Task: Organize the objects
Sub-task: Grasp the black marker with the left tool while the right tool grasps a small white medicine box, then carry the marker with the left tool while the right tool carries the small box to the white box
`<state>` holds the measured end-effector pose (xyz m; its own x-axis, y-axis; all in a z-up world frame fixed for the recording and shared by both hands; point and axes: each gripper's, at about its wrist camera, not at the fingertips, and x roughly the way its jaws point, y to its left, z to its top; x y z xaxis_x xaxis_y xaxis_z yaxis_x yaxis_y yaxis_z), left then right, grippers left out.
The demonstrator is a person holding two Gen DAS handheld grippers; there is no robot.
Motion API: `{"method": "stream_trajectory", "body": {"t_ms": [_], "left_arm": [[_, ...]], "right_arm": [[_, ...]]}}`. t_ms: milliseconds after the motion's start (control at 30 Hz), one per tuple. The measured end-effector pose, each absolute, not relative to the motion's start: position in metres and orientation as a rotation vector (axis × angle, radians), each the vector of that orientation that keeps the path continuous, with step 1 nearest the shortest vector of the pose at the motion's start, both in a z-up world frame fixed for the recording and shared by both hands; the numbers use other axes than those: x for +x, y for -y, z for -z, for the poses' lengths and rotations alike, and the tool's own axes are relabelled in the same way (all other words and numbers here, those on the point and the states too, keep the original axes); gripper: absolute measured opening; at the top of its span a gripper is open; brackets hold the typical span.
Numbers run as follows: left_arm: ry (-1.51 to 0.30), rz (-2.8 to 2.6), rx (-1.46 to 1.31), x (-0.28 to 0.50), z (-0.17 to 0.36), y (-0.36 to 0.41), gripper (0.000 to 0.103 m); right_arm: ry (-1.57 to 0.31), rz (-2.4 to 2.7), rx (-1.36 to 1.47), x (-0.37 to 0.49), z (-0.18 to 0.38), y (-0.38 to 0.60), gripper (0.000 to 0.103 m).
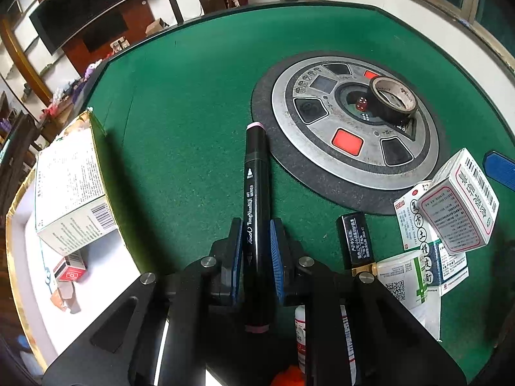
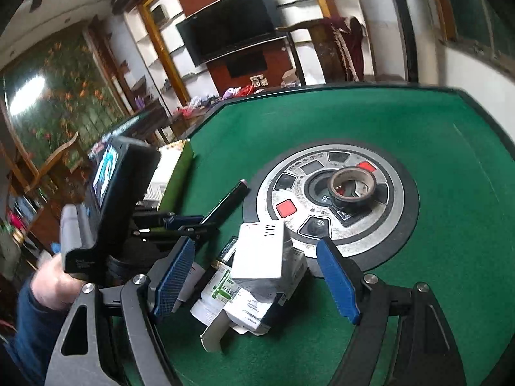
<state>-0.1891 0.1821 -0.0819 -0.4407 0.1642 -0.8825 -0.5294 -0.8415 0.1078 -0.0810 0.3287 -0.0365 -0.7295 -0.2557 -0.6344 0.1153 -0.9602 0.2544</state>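
A black marker [image 1: 256, 193] with pink end caps lies lengthwise on the green felt table [image 1: 180, 112]. My left gripper [image 1: 256, 222] is shut on the marker, with its blue pads [image 1: 237, 247] pressing the barrel on both sides. In the right wrist view the marker [image 2: 225, 202] sticks out of the left gripper [image 2: 185, 222]. My right gripper [image 2: 256, 241] is open and hangs over a pile of medicine boxes. A white box [image 2: 260, 251] tops the pile, between the fingers, and neither pad touches it.
A gold-rimmed tray [image 1: 19, 225] at the left holds a large white box [image 1: 70, 186] and a small red box [image 1: 69, 270]. A tape roll [image 1: 392, 99] sits on the table's round control disc [image 1: 347, 167]. A black tube [image 1: 355, 241], white jar [image 1: 402, 276] and boxes [image 1: 457, 202] crowd the right.
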Motion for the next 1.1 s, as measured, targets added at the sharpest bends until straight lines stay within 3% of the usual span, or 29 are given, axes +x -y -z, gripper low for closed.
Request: {"method": "stream_trajectory", "body": {"t_ms": [133, 167, 200, 300, 333, 700, 1100], "left_arm": [[-0.498, -2.297, -1.352, -0.191, 0.082, -0.18, 0.017], [-0.504, -2.297, -1.351, -0.191, 0.083, -0.181, 0.017], [-0.507, -2.298, -1.351, -0.19, 0.082, -0.182, 0.017], [-0.508, -2.313, -1.336, -0.189, 0.082, -0.182, 0.016], [-0.516, -2.323, -1.32, -0.187, 0.082, -0.183, 0.016], [-0.361, -2.303, -1.303, -0.187, 0.071, -0.167, 0.016], [-0.326, -2.387, -1.184, -0.173, 0.04, -0.155, 0.016]], "right_arm": [[0.187, 2.758, 1.021, -0.084, 0.04, -0.318, 0.078], [0.165, 2.768, 1.026, -0.085, 0.042, -0.317, 0.074], [0.146, 2.775, 1.04, -0.086, 0.044, -0.317, 0.056], [0.143, 2.743, 1.126, -0.093, 0.055, -0.32, 0.037], [0.151, 2.735, 1.141, -0.093, 0.056, -0.321, 0.034], [0.187, 2.767, 1.02, -0.077, 0.036, -0.324, 0.033], [0.203, 2.758, 1.011, -0.076, 0.036, -0.321, 0.033]]}}
